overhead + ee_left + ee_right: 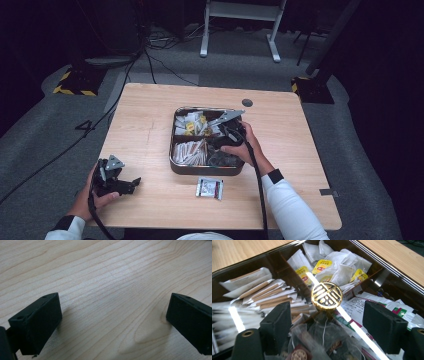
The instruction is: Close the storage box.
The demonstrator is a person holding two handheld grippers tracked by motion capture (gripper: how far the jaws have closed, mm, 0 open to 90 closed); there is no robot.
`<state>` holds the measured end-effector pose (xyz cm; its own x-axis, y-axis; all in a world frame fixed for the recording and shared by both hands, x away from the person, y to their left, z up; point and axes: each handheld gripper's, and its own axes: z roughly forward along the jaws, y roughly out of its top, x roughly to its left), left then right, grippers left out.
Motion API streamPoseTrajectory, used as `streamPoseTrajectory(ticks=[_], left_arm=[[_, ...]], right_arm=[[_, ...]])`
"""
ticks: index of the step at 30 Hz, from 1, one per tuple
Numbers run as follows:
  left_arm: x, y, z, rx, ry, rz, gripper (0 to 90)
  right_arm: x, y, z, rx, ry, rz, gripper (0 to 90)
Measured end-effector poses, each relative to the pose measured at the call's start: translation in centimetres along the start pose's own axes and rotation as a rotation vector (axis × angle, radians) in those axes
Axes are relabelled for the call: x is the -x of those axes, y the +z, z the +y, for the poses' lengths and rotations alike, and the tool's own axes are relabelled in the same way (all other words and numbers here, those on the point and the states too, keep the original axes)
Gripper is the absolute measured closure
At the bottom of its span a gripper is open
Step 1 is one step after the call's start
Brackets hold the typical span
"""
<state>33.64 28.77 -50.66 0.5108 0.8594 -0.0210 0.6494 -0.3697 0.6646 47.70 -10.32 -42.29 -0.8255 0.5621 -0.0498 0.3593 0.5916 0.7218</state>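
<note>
Right gripper view puts the right claw [327, 322], jaws apart and empty, straddling the clear tea bags [322, 340] in the divided tray's [176, 165] near compartment, just below its gold knob [327, 296].

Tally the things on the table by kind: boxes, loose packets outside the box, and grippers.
Compartment box with glass lid: 1
Loose packet on the table in front of the box: 1
Grippers: 2, the left gripper and the right gripper over the box
Total: 4
</note>
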Motion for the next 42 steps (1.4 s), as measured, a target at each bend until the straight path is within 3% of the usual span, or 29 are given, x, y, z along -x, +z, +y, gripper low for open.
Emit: streamPoseTrajectory(ticks=[9,21,42], left_arm=[[0.0,0.0,0.0,0.0,0.0,0.0,0.4],[0.0,0.0,0.0,0.0,-0.001,0.001,0.4],[0.0,0.0,0.0,0.001,-0.001,0.001,0.4]], right_arm=[[0.3,-2.1,-1.0,0.01,-0.05,0.019,20.8],[0.8,-4.6,-2.8,0.0,-0.09,-0.01,20.7],[0.8,-6.6,-5.1,-0.022,-0.124,-0.049,20.3]])
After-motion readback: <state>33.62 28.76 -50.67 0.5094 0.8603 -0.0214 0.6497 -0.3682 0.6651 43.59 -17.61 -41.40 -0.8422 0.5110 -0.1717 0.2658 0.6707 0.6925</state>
